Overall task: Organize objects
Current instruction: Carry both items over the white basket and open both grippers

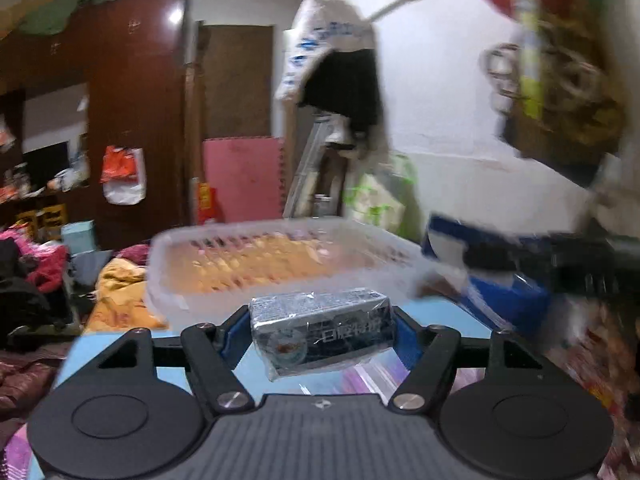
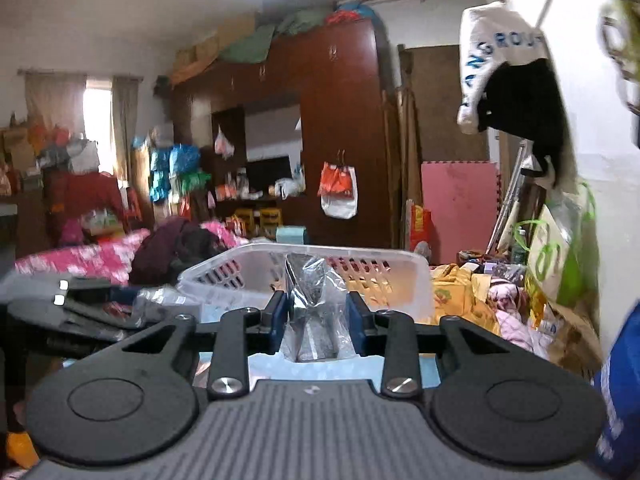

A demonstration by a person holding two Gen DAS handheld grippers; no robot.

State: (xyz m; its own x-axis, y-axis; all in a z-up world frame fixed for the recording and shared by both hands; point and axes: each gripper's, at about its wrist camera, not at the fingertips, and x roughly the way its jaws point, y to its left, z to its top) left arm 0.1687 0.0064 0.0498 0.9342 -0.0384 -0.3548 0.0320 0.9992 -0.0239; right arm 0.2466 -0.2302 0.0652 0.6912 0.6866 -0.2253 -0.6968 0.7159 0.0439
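Two hand-held grippers each pinch an item near a clear plastic basket (image 2: 360, 258) on a light blue table (image 1: 100, 344). Left hand-held gripper (image 1: 320, 334) clamps a dark foil packet (image 1: 320, 330); right hand-held gripper (image 2: 318, 322) squeezes a crinkled clear wrapper (image 2: 314, 300) before the basket.

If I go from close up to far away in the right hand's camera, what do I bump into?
Right gripper holding a shiny packet → white basket → pink mat leaning by the brown wardrobe.
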